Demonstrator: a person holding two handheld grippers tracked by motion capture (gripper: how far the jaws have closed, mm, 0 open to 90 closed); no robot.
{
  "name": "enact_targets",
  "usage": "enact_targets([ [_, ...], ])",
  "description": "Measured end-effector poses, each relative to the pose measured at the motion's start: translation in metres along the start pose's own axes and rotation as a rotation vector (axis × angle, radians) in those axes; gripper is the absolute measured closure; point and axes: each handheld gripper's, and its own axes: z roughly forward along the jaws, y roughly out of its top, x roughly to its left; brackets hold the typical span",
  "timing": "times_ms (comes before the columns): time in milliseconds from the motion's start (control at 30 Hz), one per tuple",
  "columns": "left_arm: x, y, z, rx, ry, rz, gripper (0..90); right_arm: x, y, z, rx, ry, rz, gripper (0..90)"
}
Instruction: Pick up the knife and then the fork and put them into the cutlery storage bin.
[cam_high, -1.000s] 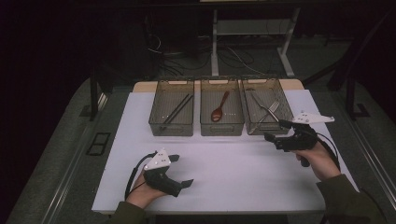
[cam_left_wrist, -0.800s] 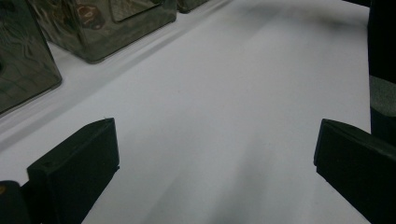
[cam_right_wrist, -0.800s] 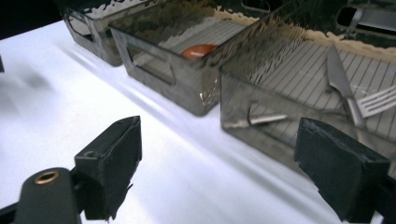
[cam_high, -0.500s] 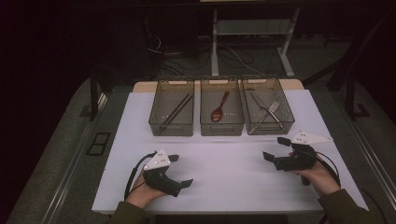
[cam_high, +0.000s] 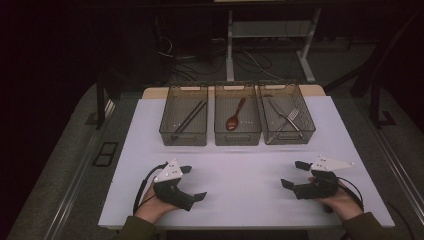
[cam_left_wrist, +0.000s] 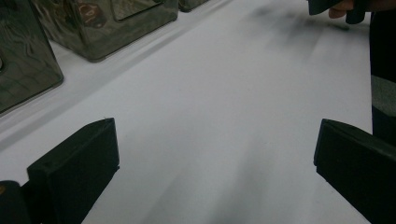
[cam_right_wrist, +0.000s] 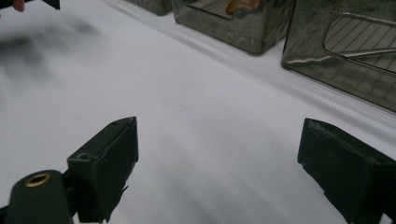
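Note:
Three clear bins stand in a row at the back of the white table (cam_high: 240, 160). The left bin (cam_high: 184, 121) holds dark chopsticks (cam_high: 189, 117), the middle bin (cam_high: 237, 121) a wooden spoon (cam_high: 234, 115), the right bin (cam_high: 287, 120) a metal fork (cam_high: 291, 118). My left gripper (cam_high: 194, 183) rests at the front left, open, with bare table between its jaws (cam_left_wrist: 215, 154). At the front right my right gripper (cam_high: 293, 174) sits low over the table, also open and holding nothing (cam_right_wrist: 219, 158).
The bins' walls rise close ahead in the left gripper view (cam_left_wrist: 107, 23) and the right gripper view (cam_right_wrist: 345, 51). Cables and a desk frame (cam_high: 270, 45) lie on the dark floor behind the table. Dark rails run along both sides.
My right gripper has come down and back toward the person, from beside the right bin to the front right of the table. The left gripper has stayed in place.

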Motion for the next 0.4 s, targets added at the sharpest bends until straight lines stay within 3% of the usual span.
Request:
enact_targets([
  [400,0.0002,-0.0004,0.0009,0.010,0.001,-0.002,0.0,-0.0011,-0.0002,-0.0017,-0.007,0.003,-0.003,11.6],
])
